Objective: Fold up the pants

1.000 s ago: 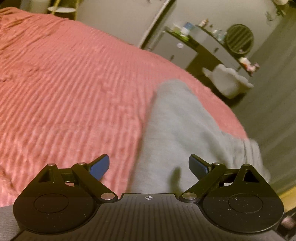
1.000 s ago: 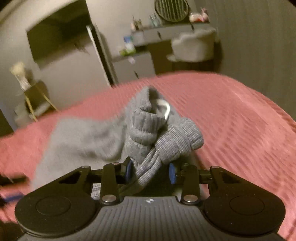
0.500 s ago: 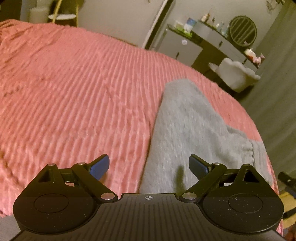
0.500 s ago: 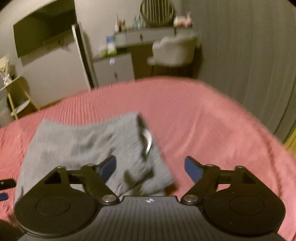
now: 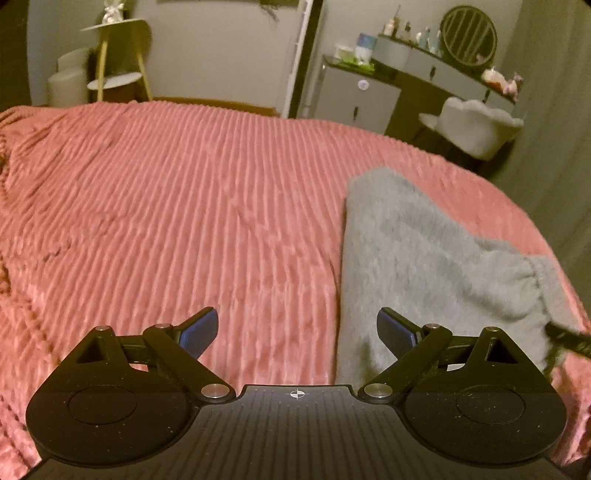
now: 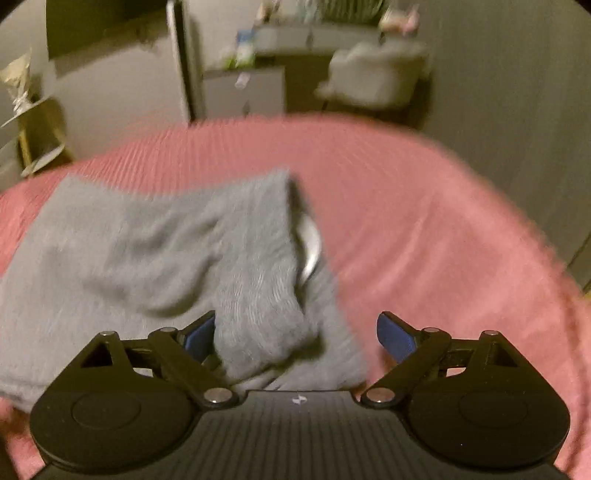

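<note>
The grey pants (image 5: 424, 258) lie folded in a bundle on the pink ribbed bedspread (image 5: 166, 221), at the right of the left wrist view. My left gripper (image 5: 297, 330) is open and empty, just above the bundle's left edge. In the right wrist view the pants (image 6: 166, 251) lie flat with the ribbed cuffs (image 6: 273, 332) nearest me and a pale drawstring loop (image 6: 310, 247) showing. My right gripper (image 6: 295, 334) is open above the cuffs and holds nothing. This view is blurred.
Beyond the bed's far edge stand a white dresser (image 5: 354, 96), a vanity shelf with a round mirror (image 5: 469, 33), a pale fluffy chair (image 5: 476, 125) and a gold-legged side table (image 5: 118, 59). A grey curtain (image 6: 517, 92) hangs at the right.
My right gripper opened and let go of the cuffs, which dropped onto the folded pants. It then pulled back. My left gripper stayed open and drew away, tilting up.
</note>
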`<state>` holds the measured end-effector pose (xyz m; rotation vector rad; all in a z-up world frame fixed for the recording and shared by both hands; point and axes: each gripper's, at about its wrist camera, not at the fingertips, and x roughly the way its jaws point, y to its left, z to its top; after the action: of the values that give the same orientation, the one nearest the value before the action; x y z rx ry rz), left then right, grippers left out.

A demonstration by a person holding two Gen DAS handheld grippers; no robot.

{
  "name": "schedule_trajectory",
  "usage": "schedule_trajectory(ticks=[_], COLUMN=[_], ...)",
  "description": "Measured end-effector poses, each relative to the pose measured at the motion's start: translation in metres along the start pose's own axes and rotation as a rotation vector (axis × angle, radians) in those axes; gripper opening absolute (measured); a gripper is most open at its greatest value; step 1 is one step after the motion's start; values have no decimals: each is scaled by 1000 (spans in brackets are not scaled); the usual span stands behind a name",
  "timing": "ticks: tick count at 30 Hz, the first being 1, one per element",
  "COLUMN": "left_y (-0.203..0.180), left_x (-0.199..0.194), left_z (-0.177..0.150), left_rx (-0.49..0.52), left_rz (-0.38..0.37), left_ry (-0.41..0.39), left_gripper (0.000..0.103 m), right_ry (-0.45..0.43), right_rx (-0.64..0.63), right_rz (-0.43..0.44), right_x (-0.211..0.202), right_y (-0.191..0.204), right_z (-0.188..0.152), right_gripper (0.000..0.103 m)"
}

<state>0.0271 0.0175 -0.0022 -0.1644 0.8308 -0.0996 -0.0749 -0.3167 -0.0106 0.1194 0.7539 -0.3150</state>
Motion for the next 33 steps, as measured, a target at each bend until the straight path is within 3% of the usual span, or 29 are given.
schedule_trajectory(ticks=[3,6,9,11,14,15,18,22,25,28,29,30,33], left_y=[-2,-2,-12,-22,-34,-36,-36,-46,-53,-52,-50,-49,-42], left_x=[3,4,0,-3,-3,-2,4,10,15,21,23,24,24], left_z=[-3,-6,-10,-15,-21,-22,-24,-24,-31,-33,-32,-31,-31], left_rx=[-4,-31,1,48,119,128,100,111,171,161,149,139,115], left_rz=[-13,-49,-108,-148,-122,-111,-103,-112,-50,-45,-43,-47,-55], left_ry=[11,38,61,60,62,66,88,103,101,120,126,133,143], left_gripper=[96,96,96,96,96,96,96,96,96,98,98,98,99], right_ry=[-46,-69,10,70,156,192,228,270,280,299,310,295,142], right_rx=[62,222,394,513,532,543,645,711,729,687,681,676,588], right_rz=[55,155,117,150,161,200,430,498,587,578,539,464,268], right_x=[-19,-32,-22,-16,-19,-20,-15,3,14,34,42,41,17], right_y=[-9,-40,-67,-83,-82,-80,-76,-61,-50,-43,-44,-48,-52], right_z=[-4,-13,-22,-29,-30,-32,-41,-47,-49,-47,-48,-45,-33], right_gripper=[98,103,102,100,98,98,98,98,98,99,99,96,96])
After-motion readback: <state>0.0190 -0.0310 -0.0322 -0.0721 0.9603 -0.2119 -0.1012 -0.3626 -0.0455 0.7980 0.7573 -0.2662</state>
